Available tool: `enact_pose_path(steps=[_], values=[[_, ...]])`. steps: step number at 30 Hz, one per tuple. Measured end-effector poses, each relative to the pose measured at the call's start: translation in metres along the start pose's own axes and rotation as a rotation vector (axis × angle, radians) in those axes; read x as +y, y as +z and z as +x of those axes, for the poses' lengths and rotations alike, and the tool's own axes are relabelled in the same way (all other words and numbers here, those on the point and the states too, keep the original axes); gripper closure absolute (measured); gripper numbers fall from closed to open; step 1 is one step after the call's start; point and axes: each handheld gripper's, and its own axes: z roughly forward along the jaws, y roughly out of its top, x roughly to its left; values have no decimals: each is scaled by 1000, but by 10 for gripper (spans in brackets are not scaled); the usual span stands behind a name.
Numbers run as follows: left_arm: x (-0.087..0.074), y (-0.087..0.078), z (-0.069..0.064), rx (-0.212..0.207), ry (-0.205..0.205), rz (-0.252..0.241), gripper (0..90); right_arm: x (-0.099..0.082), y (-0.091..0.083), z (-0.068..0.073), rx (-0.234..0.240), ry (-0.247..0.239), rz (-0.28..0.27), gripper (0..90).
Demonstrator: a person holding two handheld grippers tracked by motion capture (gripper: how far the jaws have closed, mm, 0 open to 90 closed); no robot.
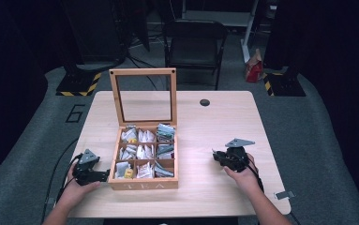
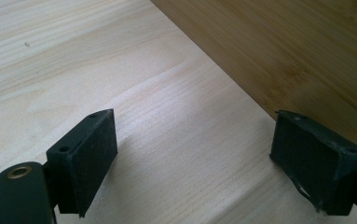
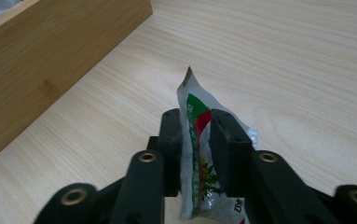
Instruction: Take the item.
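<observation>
Wooden tea box (image 1: 143,183) sits on the table (image 1: 205,126), toward its near-left part, lid (image 1: 143,96) standing upright at the box's far side; nine compartments, all stocked with sachets. Right of the box the tabletop is bare out to the table edge, apart from a small dark round hole (image 1: 205,102) far behind the box. Left of the box only a narrow strip of table remains before the edge. Left gripper (image 1: 103,175) rests on that strip, at the box's near-left corner, held by the person's left hand (image 1: 75,187). In the left gripper view its jaws are spread wide with nothing between them, bare tabletop below, box wall (image 2: 297,51) just beside the right pad (image 2: 306,154); contact cannot be told. Right gripper (image 3: 196,149), well apart to the right of the box, is clamped on a tea sachet (image 3: 195,116), white with green and red print, pinched edge-on between the pads, its top corner sticking out beyond them, over the table. Box side wall (image 3: 50,70) lies off to the left in the right gripper view.
</observation>
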Motion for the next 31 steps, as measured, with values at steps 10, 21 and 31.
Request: enact_pose_path(steps=[10, 21, 31], values=[[0, 0, 0, -1, -4, -1, 139, 1, 0, 3, 17, 7, -12, 521], [0, 0, 0, 2, 6, 1, 139, 14, -18, -3, -10, 33, -77, 462], [0, 0, 0, 1, 1, 0, 139, 12, -27, -10, -67, 30, -97, 395]])
